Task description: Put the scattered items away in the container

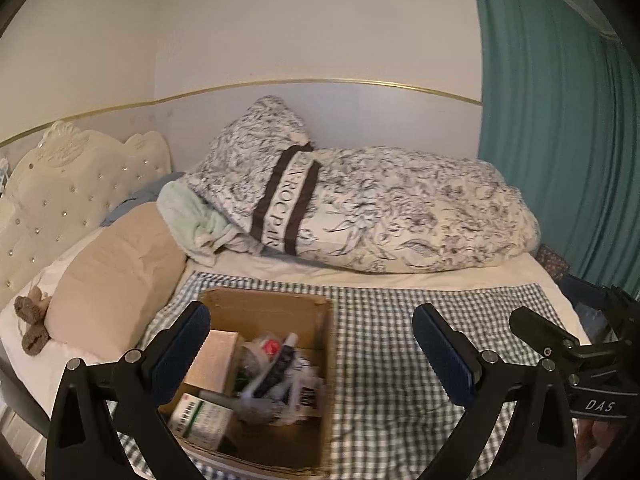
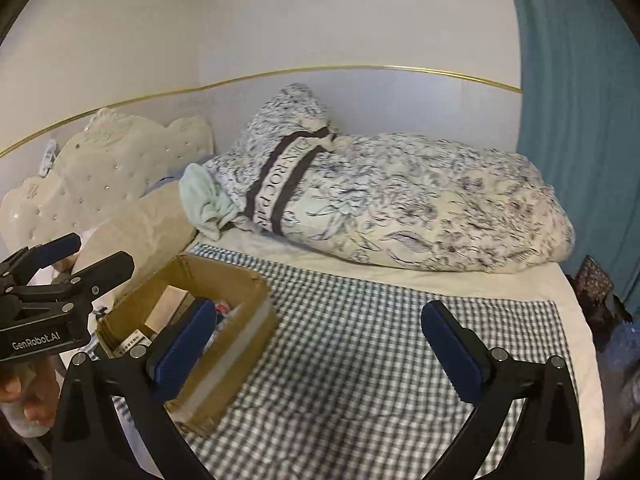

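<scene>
Right up close in the left wrist view, the left gripper [image 1: 312,344] has its blue-padded fingers [image 1: 182,354] spread wide and carrying nothing, hanging just above the cardboard box [image 1: 328,380] that sits on the checked cloth [image 1: 400,360] over the bed. And look inside: a pale carton [image 1: 214,360], a green-and-white medicine box [image 1: 200,420], a dark tube [image 1: 280,364] and a jumble of small packets (blurred, so I can't name them all) already lie piled in the box. Off to the right edge the right gripper [image 1: 560,340] pokes in, and the cloth between the two tools shows nothing loose on it. A folded floral quilt [image 1: 380,208] and a beige pillow [image 1: 116,272] fill the back of the bed, with a small brown plush toy [image 1: 30,320] beside the pillow. Over to the right wrist view: nearest are the right gripper's own fingers, spread apart and holding nothing, poised over bare checked cloth, with the cardboard box just to their left, its near wall showing. The left gripper enters from the left edge, jaws parted. No stray item shows anywhere on the cloth here either, so my read is that the tidying is finished or all but finished; whatever might be left would lie outside these frames.
</scene>
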Action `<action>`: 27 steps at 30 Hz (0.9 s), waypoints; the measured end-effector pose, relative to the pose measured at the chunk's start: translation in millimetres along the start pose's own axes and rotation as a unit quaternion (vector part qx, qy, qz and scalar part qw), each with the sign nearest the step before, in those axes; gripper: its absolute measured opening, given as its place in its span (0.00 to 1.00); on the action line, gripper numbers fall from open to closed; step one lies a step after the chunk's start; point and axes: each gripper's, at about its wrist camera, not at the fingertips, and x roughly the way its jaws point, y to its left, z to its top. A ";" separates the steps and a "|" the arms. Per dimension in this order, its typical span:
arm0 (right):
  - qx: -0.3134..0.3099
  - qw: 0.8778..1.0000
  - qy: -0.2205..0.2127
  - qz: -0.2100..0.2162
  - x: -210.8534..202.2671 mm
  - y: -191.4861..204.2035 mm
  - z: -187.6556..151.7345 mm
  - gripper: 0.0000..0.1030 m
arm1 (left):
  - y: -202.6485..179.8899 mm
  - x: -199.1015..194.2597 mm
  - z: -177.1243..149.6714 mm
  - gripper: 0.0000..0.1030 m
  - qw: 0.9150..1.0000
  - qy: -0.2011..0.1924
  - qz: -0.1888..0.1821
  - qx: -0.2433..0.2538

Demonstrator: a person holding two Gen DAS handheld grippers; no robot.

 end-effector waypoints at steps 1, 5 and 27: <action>0.004 1.000 0.000 -0.004 -4.9 -7.6 -0.8 1.00 | -5.6 -1.3 0.3 1.00 1.000 0.000 -0.003 0.002; 0.015 1.000 -0.008 -0.024 -29.2 -36.5 -5.8 1.00 | -34.9 -10.0 2.1 1.00 1.000 -0.006 -0.016 0.007; 0.068 0.992 -0.013 -0.108 -111.1 -161.8 -42.5 1.00 | -164.4 -32.4 -4.4 1.00 0.996 -0.009 -0.079 0.044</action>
